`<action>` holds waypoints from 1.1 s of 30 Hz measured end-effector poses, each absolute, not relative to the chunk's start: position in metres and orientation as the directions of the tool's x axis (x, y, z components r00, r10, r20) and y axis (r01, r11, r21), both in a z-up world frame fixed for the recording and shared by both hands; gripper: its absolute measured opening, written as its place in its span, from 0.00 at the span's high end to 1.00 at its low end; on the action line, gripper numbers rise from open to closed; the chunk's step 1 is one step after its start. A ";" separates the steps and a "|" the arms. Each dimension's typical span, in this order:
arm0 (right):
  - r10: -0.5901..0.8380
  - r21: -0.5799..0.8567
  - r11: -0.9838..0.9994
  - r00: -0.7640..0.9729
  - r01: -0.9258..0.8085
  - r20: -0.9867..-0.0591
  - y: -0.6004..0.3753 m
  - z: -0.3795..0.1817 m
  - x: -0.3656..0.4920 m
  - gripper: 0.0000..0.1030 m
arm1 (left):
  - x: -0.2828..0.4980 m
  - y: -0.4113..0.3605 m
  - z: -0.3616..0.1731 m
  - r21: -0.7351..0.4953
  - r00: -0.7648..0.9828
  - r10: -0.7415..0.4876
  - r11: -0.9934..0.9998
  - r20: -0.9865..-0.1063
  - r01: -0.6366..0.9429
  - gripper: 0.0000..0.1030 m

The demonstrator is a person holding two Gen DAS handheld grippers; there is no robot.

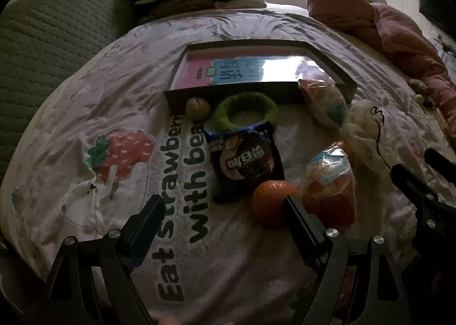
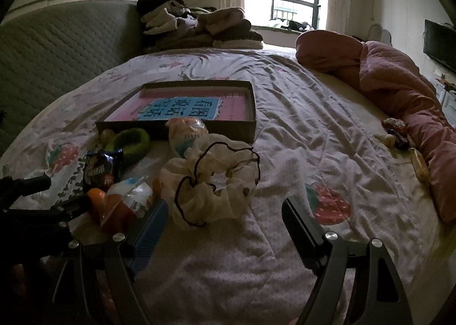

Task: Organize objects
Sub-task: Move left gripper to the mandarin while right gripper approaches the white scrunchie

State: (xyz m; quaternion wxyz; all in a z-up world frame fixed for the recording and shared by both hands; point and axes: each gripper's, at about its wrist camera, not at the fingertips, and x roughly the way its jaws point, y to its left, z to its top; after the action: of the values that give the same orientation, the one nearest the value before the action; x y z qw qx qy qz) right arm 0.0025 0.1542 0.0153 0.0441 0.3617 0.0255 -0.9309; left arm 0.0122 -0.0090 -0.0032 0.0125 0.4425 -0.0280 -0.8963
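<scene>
On the strawberry-print bedspread lies a shallow dark box [image 1: 182,97] with a pink book inside. In front of it are a walnut [image 1: 198,108], a green fuzzy ring [image 1: 246,109], a dark snack packet [image 1: 245,162], an orange [image 1: 270,205], a red-and-blue packet [image 1: 330,182], a pastel packet [image 1: 325,102] and a white scrunchie [image 1: 367,128]. My left gripper [image 1: 222,211] is open; its right finger is in front of the orange. My right gripper [image 2: 225,219] is open just short of the scrunchie [image 2: 211,179], to the right of the orange [image 2: 95,196] and the box [image 2: 228,132].
A pile of folded clothes [image 2: 193,25] sits at the far end of the bed by a quilted grey-green headboard [image 2: 57,48]. A rolled pink quilt [image 2: 399,91] runs along the right side, with small items [image 2: 399,134] beside it. The left gripper [image 2: 42,202] shows at the right wrist view's left edge.
</scene>
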 end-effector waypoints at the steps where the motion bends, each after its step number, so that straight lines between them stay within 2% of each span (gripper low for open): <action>1: -0.063 -0.017 -0.995 -0.732 0.102 -0.678 0.154 0.014 0.003 0.21 | 0.012 -0.009 -0.003 0.059 -0.607 -0.045 -0.998 -0.793 -0.004 0.18; 18: -0.074 -0.020 -0.992 -0.707 0.123 -0.703 0.155 0.003 -0.001 0.21 | 0.013 0.006 -0.010 0.044 -0.592 -0.002 -0.997 -0.806 -0.057 0.18; 33: -0.033 -0.121 -0.977 -0.689 0.175 -0.724 0.142 -0.015 -0.020 0.21 | -0.002 0.009 -0.021 0.036 -0.568 -0.009 -0.999 -0.823 -0.036 0.18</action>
State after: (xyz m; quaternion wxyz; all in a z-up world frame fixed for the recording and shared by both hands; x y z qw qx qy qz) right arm -0.0201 0.1422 -0.0152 0.0569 0.3902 0.0905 -0.9145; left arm -0.0016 0.0091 -0.0211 -0.0074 0.4648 -0.0243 -0.8850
